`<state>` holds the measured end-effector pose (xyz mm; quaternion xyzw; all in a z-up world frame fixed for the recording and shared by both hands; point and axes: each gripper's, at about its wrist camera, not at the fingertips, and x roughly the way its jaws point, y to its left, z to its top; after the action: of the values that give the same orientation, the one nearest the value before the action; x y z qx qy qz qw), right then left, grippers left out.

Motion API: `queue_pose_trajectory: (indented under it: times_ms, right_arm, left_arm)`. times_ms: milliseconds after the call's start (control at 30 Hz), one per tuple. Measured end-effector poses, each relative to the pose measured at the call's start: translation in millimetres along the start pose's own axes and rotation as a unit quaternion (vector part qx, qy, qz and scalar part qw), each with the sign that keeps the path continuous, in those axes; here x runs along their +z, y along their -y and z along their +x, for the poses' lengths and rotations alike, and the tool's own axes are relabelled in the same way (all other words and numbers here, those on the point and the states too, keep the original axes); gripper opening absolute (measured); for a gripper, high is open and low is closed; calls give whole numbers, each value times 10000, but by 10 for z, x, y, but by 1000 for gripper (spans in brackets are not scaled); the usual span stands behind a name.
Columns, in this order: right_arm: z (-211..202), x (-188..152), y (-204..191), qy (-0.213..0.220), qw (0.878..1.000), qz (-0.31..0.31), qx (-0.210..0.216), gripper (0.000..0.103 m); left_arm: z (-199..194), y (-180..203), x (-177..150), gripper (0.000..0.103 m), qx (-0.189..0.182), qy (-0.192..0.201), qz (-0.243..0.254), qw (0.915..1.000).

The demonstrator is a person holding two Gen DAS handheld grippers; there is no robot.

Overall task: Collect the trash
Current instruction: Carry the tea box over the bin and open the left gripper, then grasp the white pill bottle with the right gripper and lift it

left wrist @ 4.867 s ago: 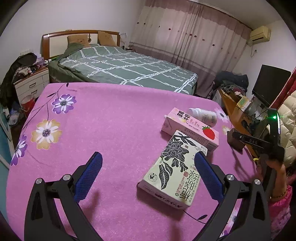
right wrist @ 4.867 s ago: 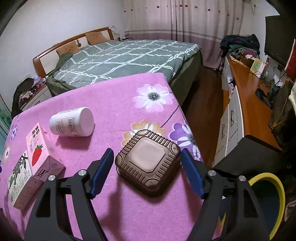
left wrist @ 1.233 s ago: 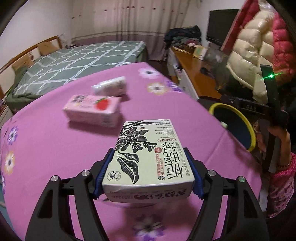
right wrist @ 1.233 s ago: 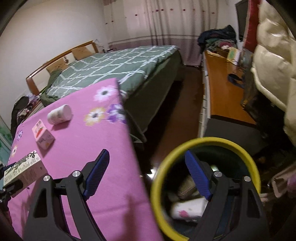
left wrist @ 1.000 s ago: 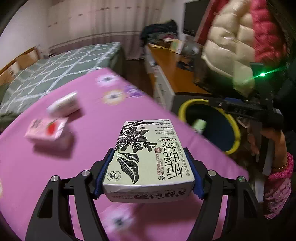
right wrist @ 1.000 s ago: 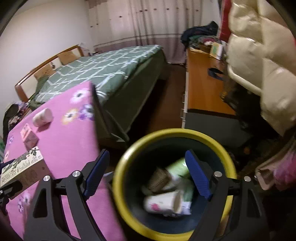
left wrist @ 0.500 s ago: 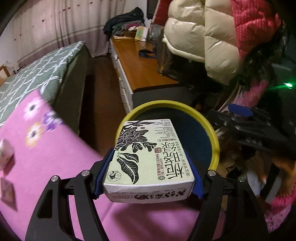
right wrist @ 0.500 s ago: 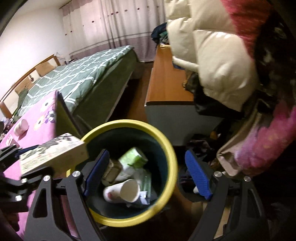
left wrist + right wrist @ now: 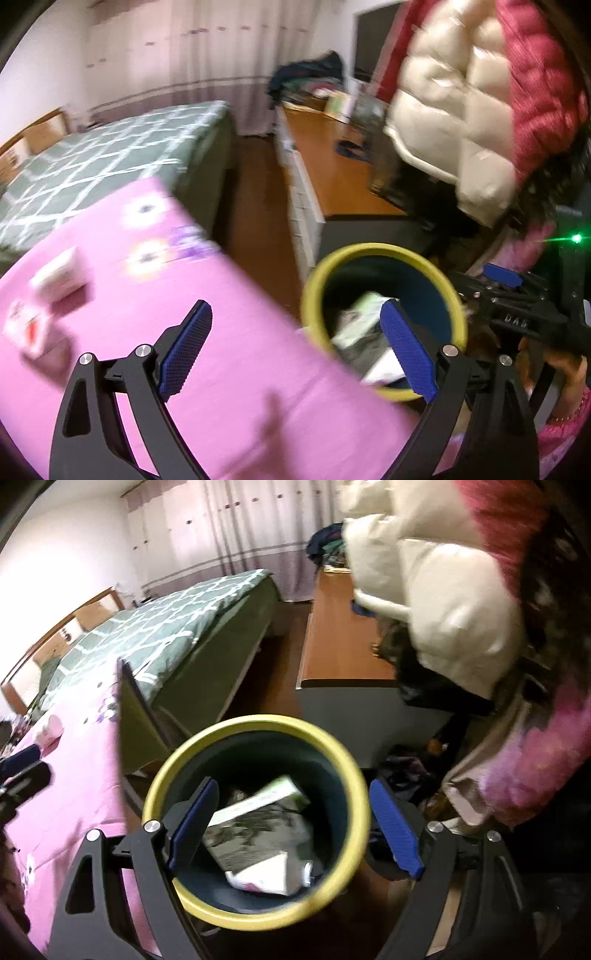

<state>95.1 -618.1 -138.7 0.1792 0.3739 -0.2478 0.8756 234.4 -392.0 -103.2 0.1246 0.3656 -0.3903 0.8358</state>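
Observation:
The yellow-rimmed dark trash bin stands on the floor beside the pink table. The flower-printed carton lies inside it on other trash. My left gripper is open and empty, over the table edge just left of the bin. My right gripper is open and empty above the bin's mouth. A pink strawberry carton and a white bottle lie blurred on the pink flowered tablecloth at the left. The bottle also shows in the right wrist view.
A bed with a green checked cover stands behind the table. A wooden desk runs along the right, past the bin. A white and red padded jacket hangs close on the right.
My left gripper has opened and let go of the flower-printed carton, which now lies in the bin. The left gripper has swung back toward the table. The right gripper stays open over the bin.

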Motion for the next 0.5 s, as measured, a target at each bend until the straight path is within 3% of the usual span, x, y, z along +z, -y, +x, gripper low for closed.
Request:
queue_pose_trajectory:
  times_ms: [200, 400, 500]
  right_arm:
    - [148, 59, -483, -106, 9990, -308, 301, 79]
    - [292, 128, -1172, -192, 9950, -759, 616, 79]
    - [337, 152, -1607, -206, 9913, -1044, 778, 79]
  left_arm:
    - [-571, -1021, -455, 91, 893, 279, -668, 9934]
    - [-998, -2071, -1023, 92, 1834, 292, -1491, 9712]
    - [-1097, -2449, -1233, 92, 2080, 288, -1785, 9613]
